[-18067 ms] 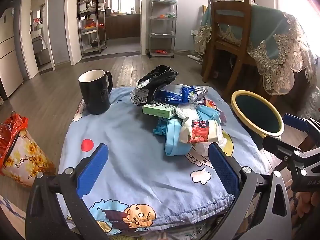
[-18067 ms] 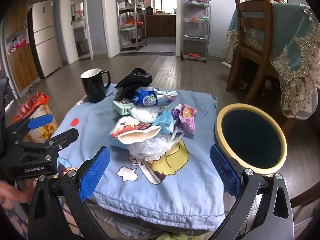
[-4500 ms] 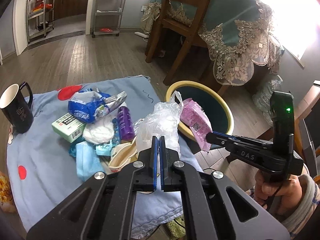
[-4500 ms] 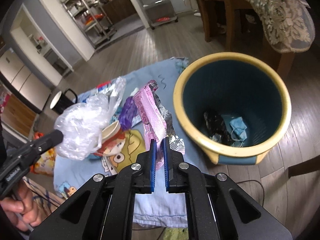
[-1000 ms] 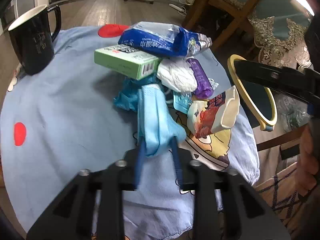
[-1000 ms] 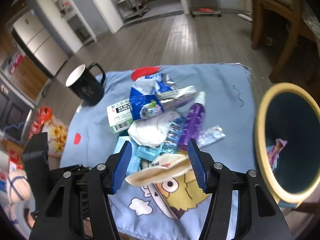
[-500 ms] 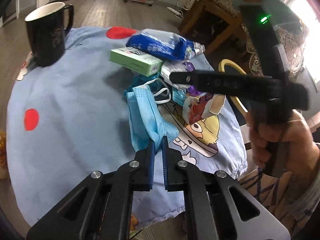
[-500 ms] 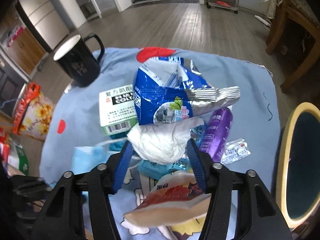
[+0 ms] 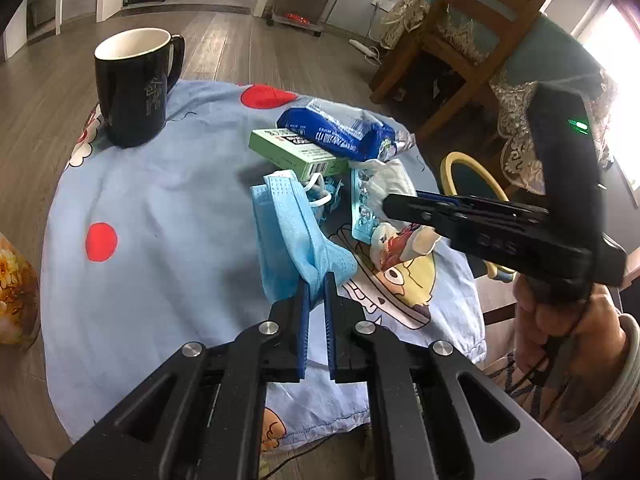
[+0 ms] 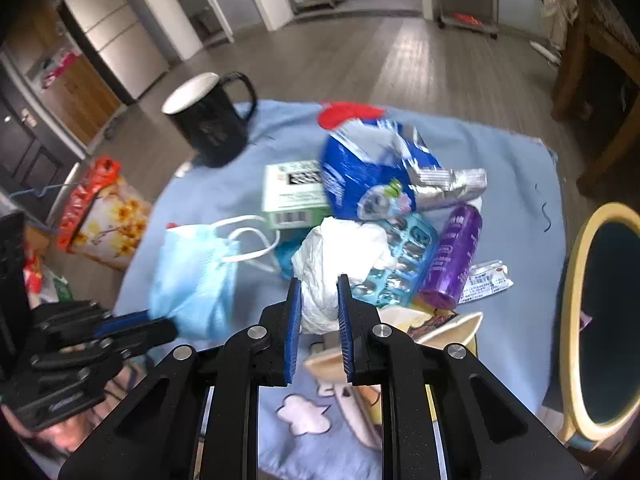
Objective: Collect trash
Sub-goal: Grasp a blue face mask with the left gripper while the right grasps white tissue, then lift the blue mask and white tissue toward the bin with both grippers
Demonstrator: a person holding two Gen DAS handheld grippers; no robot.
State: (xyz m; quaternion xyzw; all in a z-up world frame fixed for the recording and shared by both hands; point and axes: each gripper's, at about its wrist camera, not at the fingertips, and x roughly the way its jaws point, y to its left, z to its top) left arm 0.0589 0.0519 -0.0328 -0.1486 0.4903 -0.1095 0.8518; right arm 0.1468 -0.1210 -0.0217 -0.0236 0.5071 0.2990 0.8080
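My left gripper (image 9: 315,280) is shut on a light blue face mask (image 9: 288,232) and lifts it off the blue tablecloth (image 9: 172,208); the mask also shows in the right wrist view (image 10: 192,276). My right gripper (image 10: 318,280) is shut on crumpled white paper (image 10: 340,256) in the trash pile. The pile holds a blue snack bag (image 10: 372,168), a green box (image 10: 292,192), a blister pack (image 10: 400,264), a purple tube (image 10: 456,256) and a red-printed paper cup (image 9: 400,240). The yellow-rimmed bin (image 10: 600,320) stands to the right.
A black mug (image 9: 134,84) stands at the table's far left. A floral bag (image 10: 104,216) sits on the floor to the left. A wooden chair (image 9: 472,40) and a table with a lace cloth stand behind the bin.
My left gripper has raised the face mask higher off the cloth. My right gripper has come down over the pile and closed on the white paper.
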